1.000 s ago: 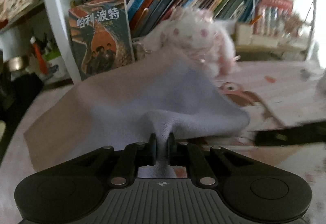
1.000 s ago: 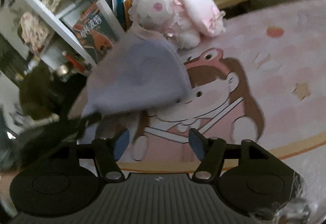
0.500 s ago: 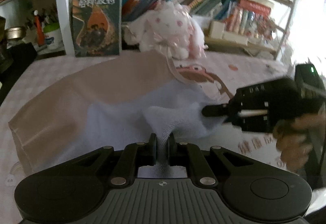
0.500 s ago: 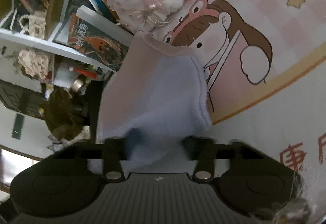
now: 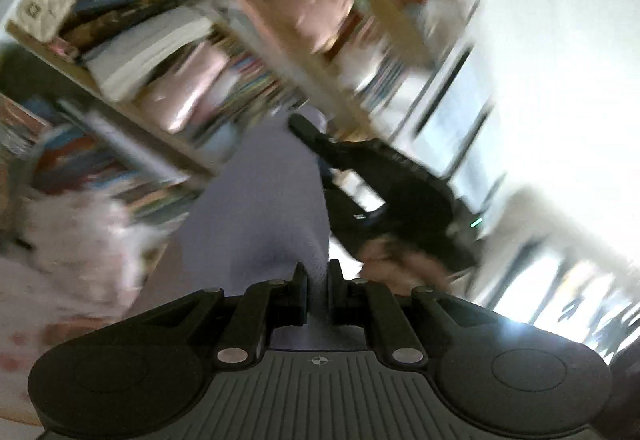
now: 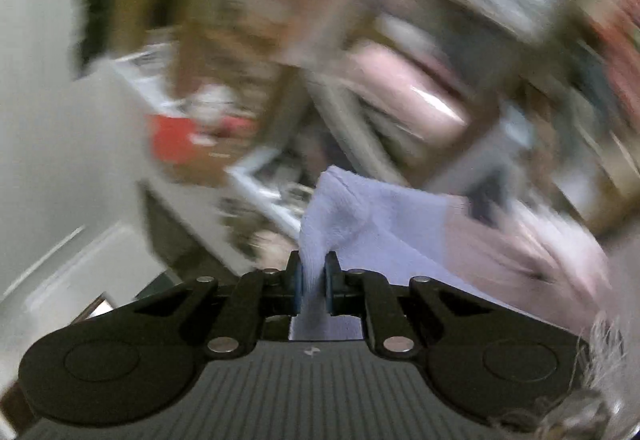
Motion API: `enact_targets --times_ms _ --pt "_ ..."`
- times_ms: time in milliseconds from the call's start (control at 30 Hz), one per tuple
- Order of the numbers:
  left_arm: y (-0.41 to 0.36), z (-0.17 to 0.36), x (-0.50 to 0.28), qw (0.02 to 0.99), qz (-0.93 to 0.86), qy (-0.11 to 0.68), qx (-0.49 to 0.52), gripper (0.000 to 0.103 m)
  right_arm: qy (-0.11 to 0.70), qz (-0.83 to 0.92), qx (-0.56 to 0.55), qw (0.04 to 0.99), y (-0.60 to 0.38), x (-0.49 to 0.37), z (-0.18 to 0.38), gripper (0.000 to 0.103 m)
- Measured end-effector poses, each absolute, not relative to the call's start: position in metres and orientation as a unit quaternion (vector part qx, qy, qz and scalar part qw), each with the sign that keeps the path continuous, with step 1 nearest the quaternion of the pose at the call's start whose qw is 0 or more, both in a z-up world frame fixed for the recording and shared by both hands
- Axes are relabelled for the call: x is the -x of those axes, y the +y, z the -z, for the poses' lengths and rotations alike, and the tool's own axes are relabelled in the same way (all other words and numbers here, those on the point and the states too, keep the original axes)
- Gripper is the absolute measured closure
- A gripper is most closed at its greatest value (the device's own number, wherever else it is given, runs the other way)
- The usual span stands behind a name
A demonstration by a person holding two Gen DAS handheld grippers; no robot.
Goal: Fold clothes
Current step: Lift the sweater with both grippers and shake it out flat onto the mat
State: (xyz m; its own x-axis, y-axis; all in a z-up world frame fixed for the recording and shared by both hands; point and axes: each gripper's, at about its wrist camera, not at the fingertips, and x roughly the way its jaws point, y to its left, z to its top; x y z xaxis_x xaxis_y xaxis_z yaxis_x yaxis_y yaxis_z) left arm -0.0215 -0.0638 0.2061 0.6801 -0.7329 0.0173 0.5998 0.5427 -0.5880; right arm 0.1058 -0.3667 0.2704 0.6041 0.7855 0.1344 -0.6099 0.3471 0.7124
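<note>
A pale lilac garment with a pinkish-beige part hangs lifted in the air. In the left wrist view the garment [image 5: 264, 208] rises from my left gripper [image 5: 318, 276], which is shut on its cloth. The other gripper [image 5: 384, 192], black and held by a hand, shows beyond it at the cloth's upper corner. In the right wrist view my right gripper [image 6: 314, 272] is shut on a bunched corner of the garment [image 6: 380, 216], whose beige part trails down to the right. Both views are tilted and blurred by motion.
A bookshelf [image 5: 192, 52] full of books fills the background, with a white quilted handbag [image 5: 50, 4] on an upper shelf. A pink plush toy [image 5: 76, 236] blurs at lower left. Bright windows [image 5: 540, 120] lie to the right. A pale wall [image 6: 60, 160] is at left.
Both grippers have swung upward, lifting the garment off the table. The right gripper, open a second ago, has shut on a corner of the cloth. The table has dropped out of view.
</note>
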Motion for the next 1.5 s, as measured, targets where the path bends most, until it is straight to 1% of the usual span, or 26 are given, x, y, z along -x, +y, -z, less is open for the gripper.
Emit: enact_targets --times_ms 100,133,167,200,267,333,400,467,533,600,633,700,733,800,833,967,1067,1133,1267,1367,1467,1500 --pt "-0.037 -0.185 0.019 0.862 0.361 0.142 0.327 0.095 0.118 -0.446 -0.328 0.824 -0.335 -0.102 -0.297 0.093" --pt "-0.028 -0.178 0.018 0.859 0.353 0.151 0.340 0.095 0.132 -0.444 -0.313 0.829 -0.321 -0.104 -0.294 0.093" --pt "-0.018 -0.158 0.014 0.860 0.326 0.182 0.348 0.095 0.155 -0.436 -0.291 0.837 -0.303 -0.110 -0.283 0.093" --pt "-0.008 -0.137 0.009 0.860 0.297 0.213 0.356 0.095 0.184 -0.424 -0.267 0.846 -0.285 -0.117 -0.268 0.093" --pt "0.005 -0.095 -0.001 0.870 0.236 0.271 0.339 0.095 0.242 -0.400 -0.218 0.857 -0.251 -0.130 -0.231 0.093" --pt "0.019 -0.052 -0.012 0.873 0.174 0.326 0.318 0.095 0.309 -0.366 -0.171 0.861 -0.214 -0.144 -0.180 0.093" --pt "0.030 -0.026 -0.019 0.873 0.128 0.361 0.300 0.095 0.359 -0.335 -0.141 0.860 -0.190 -0.152 -0.139 0.093" --pt "0.041 -0.014 -0.024 0.876 0.103 0.373 0.288 0.095 0.395 -0.307 -0.121 0.857 -0.172 -0.156 -0.109 0.093" --pt "0.052 -0.014 -0.031 0.873 0.095 0.379 0.293 0.095 0.404 -0.305 -0.122 0.854 -0.164 -0.154 -0.094 0.093" --pt "0.063 -0.019 -0.037 0.873 0.095 0.381 0.288 0.095 0.396 -0.308 -0.117 0.857 -0.157 -0.151 -0.097 0.092" --pt "0.066 -0.020 -0.034 0.874 0.093 0.385 0.282 0.095 0.392 -0.309 -0.109 0.860 -0.153 -0.149 -0.099 0.090" --pt "0.072 -0.020 -0.037 0.874 0.093 0.396 0.267 0.094 0.392 -0.313 -0.100 0.859 -0.149 -0.144 -0.100 0.084" --pt "0.075 -0.018 -0.036 0.873 0.093 0.402 0.259 0.089 0.391 -0.316 -0.098 0.859 -0.148 -0.140 -0.099 0.077" --pt "0.080 -0.020 -0.033 0.876 0.085 0.412 0.238 0.088 0.383 -0.319 -0.095 0.862 -0.160 -0.127 -0.100 0.070" --pt "0.083 -0.021 -0.032 0.877 0.080 0.416 0.228 0.088 0.380 -0.315 -0.088 0.865 -0.165 -0.119 -0.100 0.069" --pt "0.095 -0.047 -0.009 0.907 0.037 0.385 0.166 0.088 0.385 -0.271 -0.036 0.881 -0.206 -0.080 -0.088 0.069" --pt "0.076 -0.070 -0.002 0.933 0.044 0.347 0.085 0.086 0.394 -0.212 0.002 0.894 -0.240 -0.052 -0.072 0.069" --pt "0.047 -0.076 -0.011 0.934 0.090 0.340 0.065 0.078 0.399 -0.168 0.028 0.901 -0.262 -0.035 -0.061 0.069" --pt "-0.047 -0.067 -0.035 0.918 0.192 0.347 -0.013 0.076 0.408 -0.088 0.052 0.907 -0.298 -0.012 -0.040 0.069" --pt "-0.126 -0.050 -0.052 0.906 0.232 0.334 -0.116 0.076 0.431 -0.061 0.032 0.900 -0.319 -0.003 -0.029 0.069" --pt "-0.164 -0.039 -0.068 0.902 0.234 0.327 -0.156 0.076 0.442 -0.057 0.026 0.895 -0.325 0.004 -0.024 0.070" --pt "-0.176 -0.035 -0.073 0.901 0.234 0.324 -0.169 0.076 0.444 -0.058 0.026 0.894 -0.326 0.006 -0.023 0.072"
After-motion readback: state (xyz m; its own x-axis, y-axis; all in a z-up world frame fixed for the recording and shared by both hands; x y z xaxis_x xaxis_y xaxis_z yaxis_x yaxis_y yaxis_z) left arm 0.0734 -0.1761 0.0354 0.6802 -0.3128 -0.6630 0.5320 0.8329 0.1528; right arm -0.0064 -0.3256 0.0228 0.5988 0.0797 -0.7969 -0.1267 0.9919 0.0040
